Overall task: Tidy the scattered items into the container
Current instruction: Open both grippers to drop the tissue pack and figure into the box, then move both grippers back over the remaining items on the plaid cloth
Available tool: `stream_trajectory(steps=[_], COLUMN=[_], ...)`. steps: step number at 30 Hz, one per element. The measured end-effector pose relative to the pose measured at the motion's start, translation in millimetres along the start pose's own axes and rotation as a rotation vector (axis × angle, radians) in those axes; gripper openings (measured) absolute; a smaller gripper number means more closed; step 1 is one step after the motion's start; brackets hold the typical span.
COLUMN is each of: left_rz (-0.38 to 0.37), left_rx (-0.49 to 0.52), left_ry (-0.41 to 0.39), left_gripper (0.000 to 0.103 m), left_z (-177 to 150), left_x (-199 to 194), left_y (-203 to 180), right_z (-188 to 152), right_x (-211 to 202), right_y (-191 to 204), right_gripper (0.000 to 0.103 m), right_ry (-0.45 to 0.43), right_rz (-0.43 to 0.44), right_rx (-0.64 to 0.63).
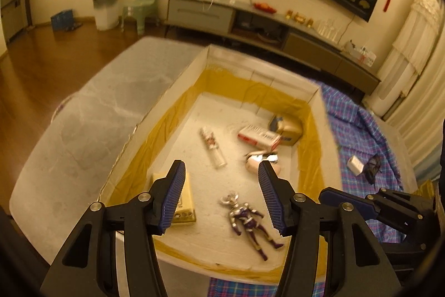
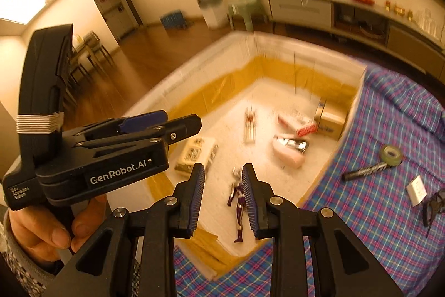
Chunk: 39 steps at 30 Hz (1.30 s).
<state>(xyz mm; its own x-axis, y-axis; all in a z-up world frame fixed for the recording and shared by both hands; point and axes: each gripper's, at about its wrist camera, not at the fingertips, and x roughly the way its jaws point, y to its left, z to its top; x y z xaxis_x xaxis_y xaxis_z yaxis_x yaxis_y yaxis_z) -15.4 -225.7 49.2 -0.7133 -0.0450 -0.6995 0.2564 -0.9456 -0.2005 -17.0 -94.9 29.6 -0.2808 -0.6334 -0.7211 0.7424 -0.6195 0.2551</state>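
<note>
A white box (image 1: 178, 80) lined with yellow tape is the container. In it lie a purple and silver action figure (image 1: 247, 219), a yellow pack (image 1: 185, 202), a clear tube (image 1: 212, 148), a red and white box (image 1: 260, 137), a gold box (image 1: 289, 128) and a pink item with a chrome part (image 1: 260, 160). My left gripper (image 1: 221, 177) is open and empty above the box. My right gripper (image 2: 223, 174) is open and empty above the figure (image 2: 239, 202). On the plaid cloth (image 2: 389, 107) lie a black marker (image 2: 364, 171), a tape roll (image 2: 392, 155), a white card (image 2: 416, 189) and a black clip (image 2: 432, 206).
The box sits on a grey table (image 1: 91, 113). A low TV cabinet (image 1: 250, 18), a green chair (image 1: 140, 4) and a white bin (image 1: 105, 10) stand along the far wall. The hand holding the left gripper (image 2: 91, 157) fills the left of the right wrist view.
</note>
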Motion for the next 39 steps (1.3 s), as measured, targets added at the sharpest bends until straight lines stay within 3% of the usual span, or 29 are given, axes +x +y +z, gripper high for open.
stream_trajectory(steps=[6, 11, 15, 18, 20, 25, 29, 32, 35, 37, 39], left_rz=[-0.088, -0.138, -0.154, -0.166, -0.176, -0.175, -0.152, -0.136, -0.127, -0.124, -0.102], left_rx=[0.111, 0.227, 0.299, 0.333, 0.354, 0.398, 0.427, 0.43, 0.416, 0.413, 0.425], left_ry=[-0.183, -0.224, -0.203, -0.164, -0.133, -0.062, -0.007, 0.03, 0.069, 0.095, 0.117], left_gripper=[0.058, 0.058, 0.058, 0.058, 0.058, 0.058, 0.058, 0.058, 0.058, 0.058, 0.058], left_z=[-1, -10, -18, -22, -25, -35, -40, -41, -39, -38, -41], left_x=[-40, -46, -35, -20, -7, 23, 51, 72, 97, 110, 128], left_y=[-53, -102, -137, -160, -174, -203, -218, -222, -221, -222, -226], right_z=[-17, -32, -40, -45, -50, -74, -90, -83, -66, -62, -59], right_x=[-62, -103, -128, -141, -145, -138, -123, -102, -71, -53, -39], right_y=[-12, -35, -70, -103, -135, -214, -258, -262, -251, -243, -241], right_gripper=[0.039, 0.04, 0.05, 0.05, 0.05, 0.051, 0.051, 0.052, 0.053, 0.057, 0.06], right_ry=[-0.187, -0.276, -0.325, -0.326, -0.312, -0.232, -0.165, -0.117, -0.028, 0.007, 0.038], right_rz=[-0.033, -0.096, -0.158, -0.229, -0.264, -0.255, -0.25, -0.246, -0.266, -0.326, -0.35], right_rx=[-0.051, -0.058, 0.007, 0.087, 0.178, 0.44, 0.555, 0.477, 0.26, 0.119, 0.049])
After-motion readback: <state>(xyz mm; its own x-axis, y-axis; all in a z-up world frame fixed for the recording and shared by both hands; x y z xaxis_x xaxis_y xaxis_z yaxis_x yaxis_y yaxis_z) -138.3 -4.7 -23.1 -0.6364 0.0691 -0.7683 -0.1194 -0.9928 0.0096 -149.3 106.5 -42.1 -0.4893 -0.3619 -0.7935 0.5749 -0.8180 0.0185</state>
